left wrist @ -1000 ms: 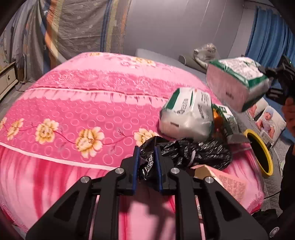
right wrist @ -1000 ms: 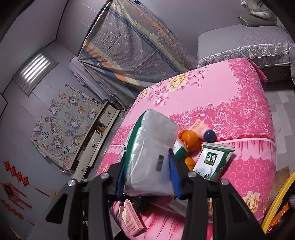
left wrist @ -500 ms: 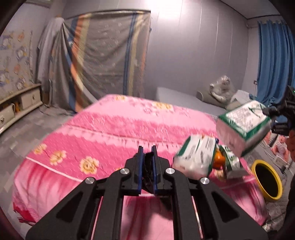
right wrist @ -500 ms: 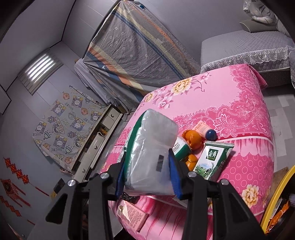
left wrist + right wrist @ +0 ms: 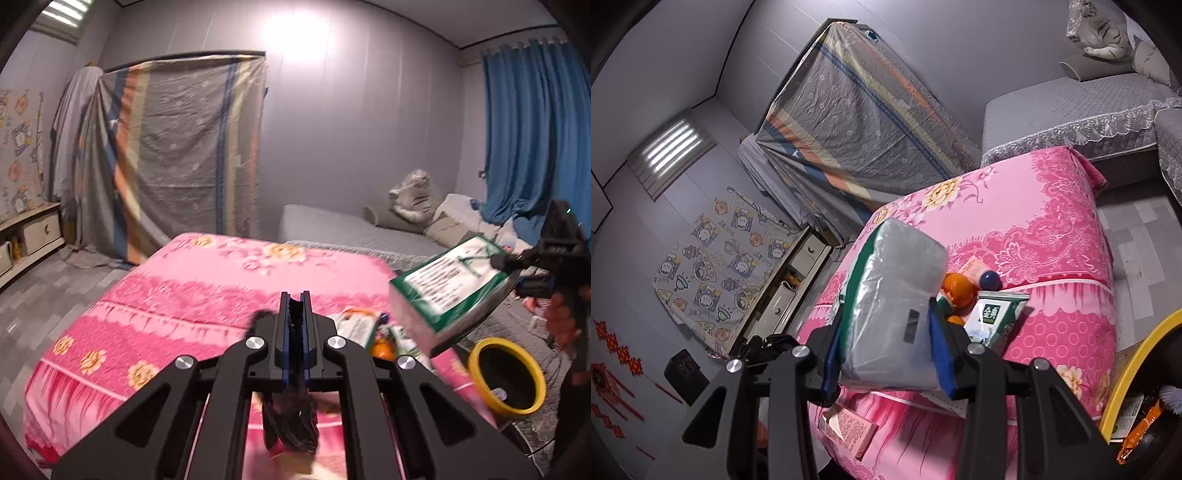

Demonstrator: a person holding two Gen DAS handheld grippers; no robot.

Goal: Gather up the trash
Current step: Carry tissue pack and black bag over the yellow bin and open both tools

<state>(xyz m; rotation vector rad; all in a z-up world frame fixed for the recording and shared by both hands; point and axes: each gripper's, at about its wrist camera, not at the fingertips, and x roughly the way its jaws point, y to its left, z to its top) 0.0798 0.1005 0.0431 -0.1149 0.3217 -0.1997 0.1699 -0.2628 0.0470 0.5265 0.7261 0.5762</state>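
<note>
My left gripper (image 5: 295, 297) is shut on a crumpled black plastic bag (image 5: 291, 417), which hangs below the jaws above the pink bed (image 5: 192, 295). My right gripper (image 5: 882, 325) is shut on a white and green tissue pack (image 5: 892, 314), held in the air over the bed's corner; in the left wrist view the same pack (image 5: 448, 286) floats at the right above the yellow bin (image 5: 506, 376). Left on the bed are an orange fruit (image 5: 956, 288), a green carton (image 5: 995, 317), a blue-capped tube (image 5: 982, 275) and a pink box (image 5: 849, 428).
A grey sofa (image 5: 351, 229) with a plush toy (image 5: 413, 199) stands behind the bed. Blue curtains (image 5: 532, 129) hang at the right. A covered wardrobe (image 5: 177, 147) and a low cabinet (image 5: 33, 232) line the far wall. The yellow bin (image 5: 1134, 369) holds wrappers.
The left gripper has closed fully on the black bag and lifted it off the bed, tilting up toward level. The right gripper with the tissue pack has drifted sideways toward the bin.
</note>
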